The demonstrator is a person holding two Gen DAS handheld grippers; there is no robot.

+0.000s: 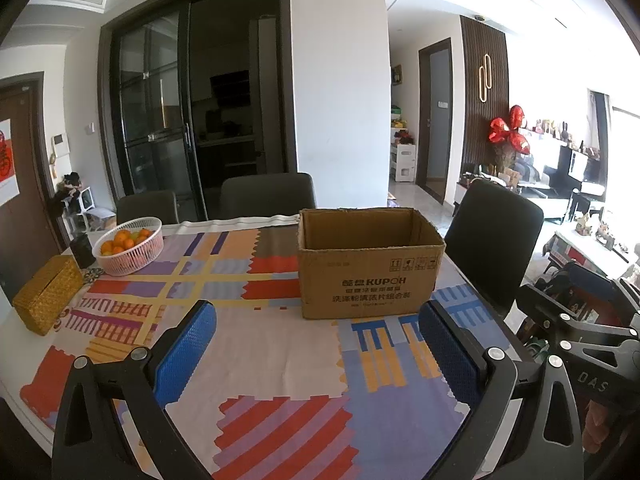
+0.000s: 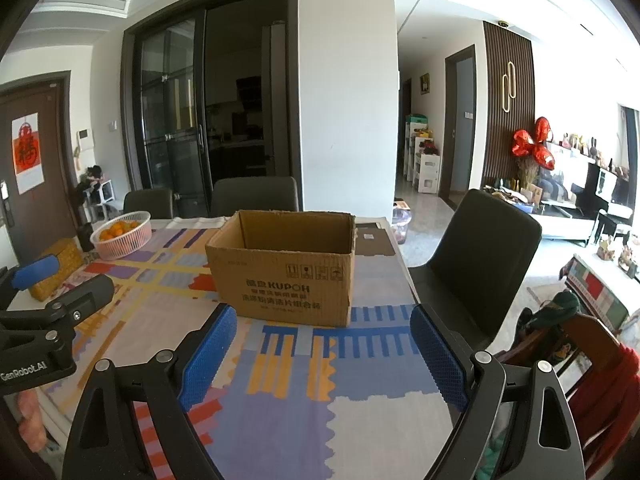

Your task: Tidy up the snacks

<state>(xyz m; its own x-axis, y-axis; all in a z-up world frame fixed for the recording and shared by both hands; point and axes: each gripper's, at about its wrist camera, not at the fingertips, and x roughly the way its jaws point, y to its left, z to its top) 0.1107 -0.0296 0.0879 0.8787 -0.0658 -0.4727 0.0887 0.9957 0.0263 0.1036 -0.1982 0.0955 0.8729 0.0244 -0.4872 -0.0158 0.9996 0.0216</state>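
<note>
I see a corrugated cardboard box (image 1: 370, 264), open-topped, on the patchwork-clothed surface (image 1: 260, 344); both my left gripper (image 1: 316, 354) and right gripper (image 2: 322, 354) have ribbed blue fingers (image 2: 208, 354) apart, empty.

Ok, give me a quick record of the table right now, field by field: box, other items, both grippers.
box: open cardboard box, upright on the patterned tablecloth, inside walls bare, floor hidden
fruit: white basket of oranges, far left
beside it: woven gold box
snacks: none in view
left gripper: open, nothing between the pads
right gripper: open, nothing between the pads
chairs: dark chairs around the table
</note>
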